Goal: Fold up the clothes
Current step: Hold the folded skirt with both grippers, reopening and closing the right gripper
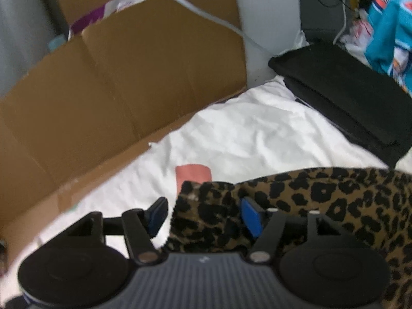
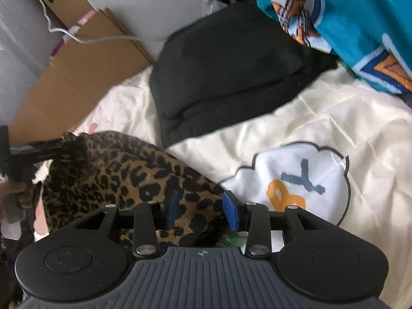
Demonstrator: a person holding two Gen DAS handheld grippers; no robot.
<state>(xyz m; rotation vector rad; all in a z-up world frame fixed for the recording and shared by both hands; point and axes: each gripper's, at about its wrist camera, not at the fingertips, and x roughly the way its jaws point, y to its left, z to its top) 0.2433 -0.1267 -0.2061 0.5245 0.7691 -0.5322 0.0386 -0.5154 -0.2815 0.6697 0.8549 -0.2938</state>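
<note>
The cream bed sheet (image 2: 322, 108) carries everything, and places here are given relative to it. A flattened cardboard sheet (image 1: 116, 82) stands along its far left edge, a folded black garment (image 2: 226, 77) lies toward its far side, and a teal printed cloth (image 2: 360, 20) is piled at its far right corner. The leopard-print garment (image 2: 108, 170) lies bunched on the near side of the sheet.

This looks like the end of one fold, with the cloth being let go; the next move calls for a fresh grasp on an edge or corner.

Both hands tilt steeply down toward the sheet. The left gripper (image 1: 203, 216) stands wide, cloth between its jaws but unpinched. The right gripper (image 2: 203, 208) is partly apart over a fold, not clamping it.
</note>
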